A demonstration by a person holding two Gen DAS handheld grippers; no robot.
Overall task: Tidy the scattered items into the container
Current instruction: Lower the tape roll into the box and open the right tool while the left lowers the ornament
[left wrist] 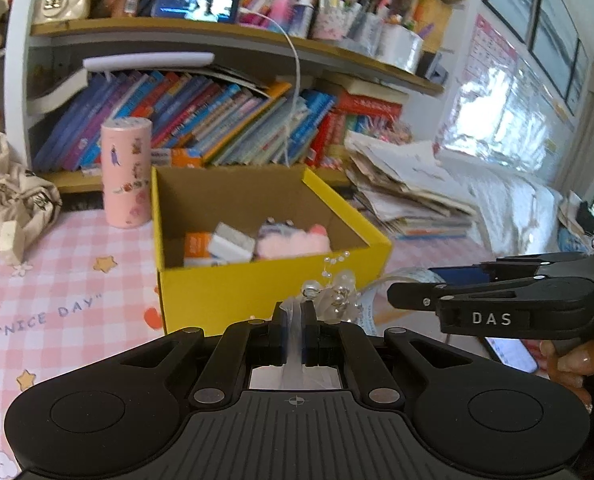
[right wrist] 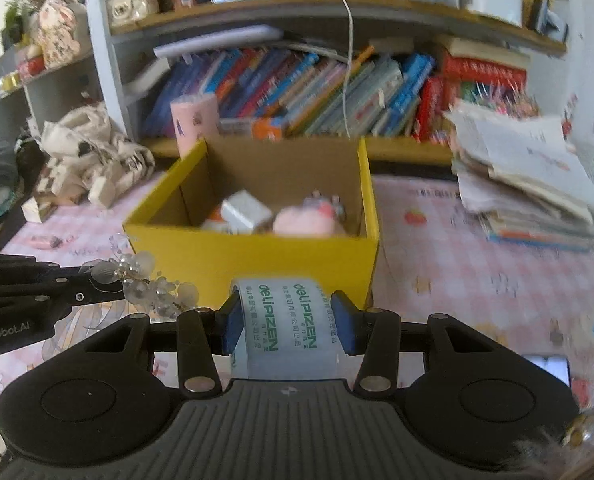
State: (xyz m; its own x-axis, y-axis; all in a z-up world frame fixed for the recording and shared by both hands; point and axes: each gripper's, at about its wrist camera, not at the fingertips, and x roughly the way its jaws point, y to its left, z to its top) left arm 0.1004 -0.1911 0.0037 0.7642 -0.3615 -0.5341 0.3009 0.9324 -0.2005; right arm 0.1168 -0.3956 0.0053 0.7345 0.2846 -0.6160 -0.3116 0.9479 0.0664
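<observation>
- Left gripper [left wrist: 295, 330] pinched tight on pearl hair clip [left wrist: 335, 290]; right gripper [right wrist: 291, 326] clamping tape roll [right wrist: 287, 322].
- Carry both over yellow box [right wrist: 257, 254] rim, clear of pink plush [right wrist: 307, 220], before releasing.

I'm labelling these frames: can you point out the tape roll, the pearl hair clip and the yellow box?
tape roll [right wrist: 287, 320]: right wrist view, printed outer face.
pearl hair clip [left wrist: 337, 292]: left wrist view, bead cluster.
yellow box [right wrist: 253, 264]: right wrist view, near outer wall.
</observation>
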